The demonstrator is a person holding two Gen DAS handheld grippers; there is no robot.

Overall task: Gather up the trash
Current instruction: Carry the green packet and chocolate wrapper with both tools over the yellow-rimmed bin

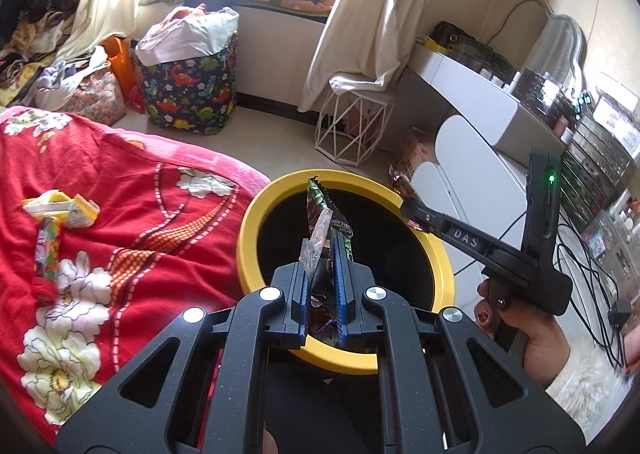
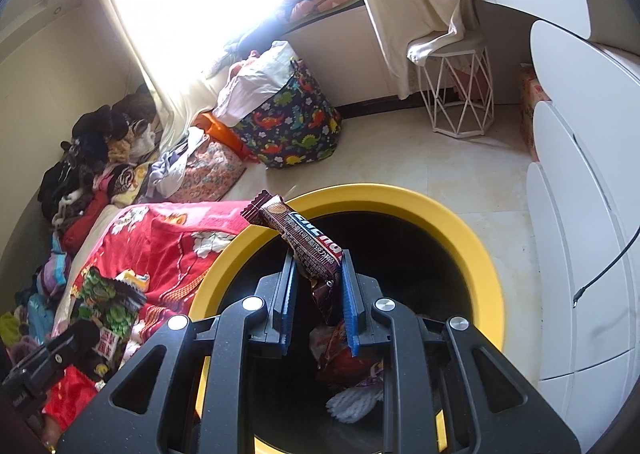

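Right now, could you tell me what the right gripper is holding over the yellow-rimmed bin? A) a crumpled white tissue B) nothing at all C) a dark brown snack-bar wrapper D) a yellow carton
C: in the right wrist view the right gripper is clamped on a dark brown snack-bar wrapper, which sticks out above the yellow-rimmed bin.

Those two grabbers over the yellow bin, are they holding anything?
Yes. The left gripper pinches a green snack bag by its lower end; the right gripper clamps a brown wafer wrapper near its middle.
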